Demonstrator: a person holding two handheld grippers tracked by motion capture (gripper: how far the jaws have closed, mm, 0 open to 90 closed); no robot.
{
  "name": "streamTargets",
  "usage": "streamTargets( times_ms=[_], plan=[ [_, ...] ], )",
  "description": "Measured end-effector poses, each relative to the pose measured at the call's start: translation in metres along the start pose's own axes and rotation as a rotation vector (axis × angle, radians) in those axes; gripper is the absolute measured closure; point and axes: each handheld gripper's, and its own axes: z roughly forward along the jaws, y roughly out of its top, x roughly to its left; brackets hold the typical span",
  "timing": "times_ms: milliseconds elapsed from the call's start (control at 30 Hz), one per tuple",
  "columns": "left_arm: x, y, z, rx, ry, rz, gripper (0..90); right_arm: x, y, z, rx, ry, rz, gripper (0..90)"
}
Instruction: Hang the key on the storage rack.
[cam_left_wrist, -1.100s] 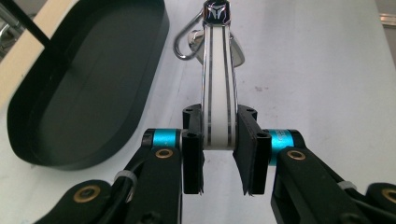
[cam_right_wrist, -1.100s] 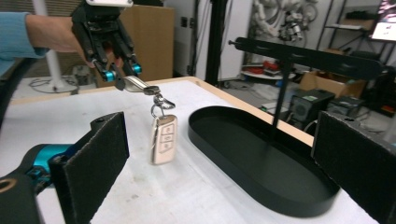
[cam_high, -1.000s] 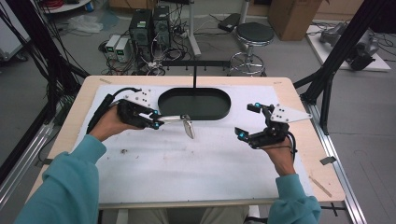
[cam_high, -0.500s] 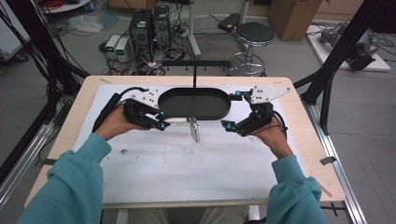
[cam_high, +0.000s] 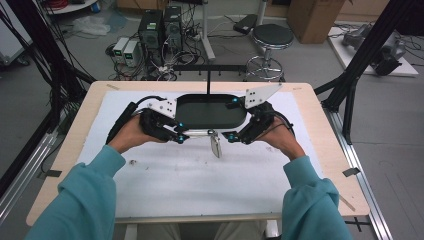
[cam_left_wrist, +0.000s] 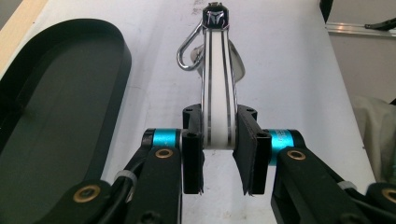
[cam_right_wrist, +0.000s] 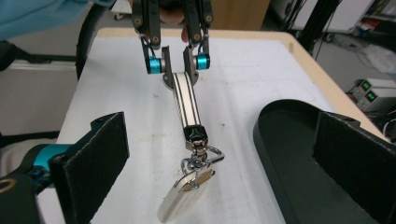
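A person in teal sleeves works at a counter (cam_high: 100, 200) covered by a white mat, holding a hand-held gripper in each hand. The left hand-held gripper (cam_left_wrist: 218, 156) has its jaws closed tight on one end of a white strap with dark stripes (cam_left_wrist: 217, 93), a keychain strap held out level above the mat. From the strap's far end hang a black clip, a silver carabiner (cam_left_wrist: 189, 51) and a silver tag (cam_right_wrist: 184, 196) that dangles just over the mat. The right hand-held gripper (cam_right_wrist: 224, 154) has its jaws spread wide and grips nothing; the hanging tag end lies between them, not touched. An oval black tray (cam_high: 210, 111) sits just beyond both grippers, with nothing in it. Judging from this, the strap is picked up and carried near the tray, while the handover or second grip by the right gripper, and any placing in the tray, are not yet done. The high view shows both hands meeting before the tray. The left gripper view shows the pads (cam_left_wrist: 191, 158) pressing the strap. The right gripper view shows the tag and ring hardware clearly.
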Motion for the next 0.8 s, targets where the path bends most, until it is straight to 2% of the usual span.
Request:
streamTargets(
  times_ms=[167,233,267,300,333,400,433,467,667,767,800],
  plan=[
    [-0.001,0.001,0.0,0.003,-0.008,0.014,73.7,-0.001,0.0,0.013,0.04,0.038,-0.002,5.0],
    [-0.002,0.0,0.002,-0.013,-0.012,0.006,73.8,-0.001,0.001,0.018,0.054,0.046,-0.004,5.3],
    [-0.002,0.0,0.002,-0.015,-0.011,0.009,73.8,-0.001,0.002,0.02,0.067,0.049,-0.006,6.8],
    [-0.002,-0.001,0.003,-0.016,-0.015,0.009,73.8,-0.001,0.003,0.024,0.085,0.068,-0.015,13.7],
    [-0.002,-0.001,0.004,-0.016,-0.01,0.007,73.8,-0.001,0.004,0.026,0.095,0.075,-0.014,15.7],
    [-0.002,-0.001,0.005,-0.009,-0.013,0.001,73.8,-0.002,0.004,0.028,0.102,0.08,-0.018,15.8],
    [-0.003,-0.001,0.005,-0.005,-0.006,0.011,73.8,-0.002,0.005,0.03,0.124,0.088,-0.019,17.8],
    [-0.003,-0.001,0.004,-0.007,-0.015,0.011,73.8,-0.002,0.005,0.03,0.124,0.088,-0.019,17.8],
    [-0.004,-0.001,0.002,-0.018,-0.005,0.011,73.8,-0.003,0.005,0.038,0.167,0.118,-0.028,22.5],
    [-0.004,0.0,0.001,-0.016,-0.001,0.014,73.8,-0.003,0.006,0.041,0.181,0.135,-0.031,28.4],
    [-0.004,0.0,0.001,-0.015,-0.003,0.012,73.8,-0.003,0.006,0.043,0.195,0.147,-0.031,35.3]
  ],
)
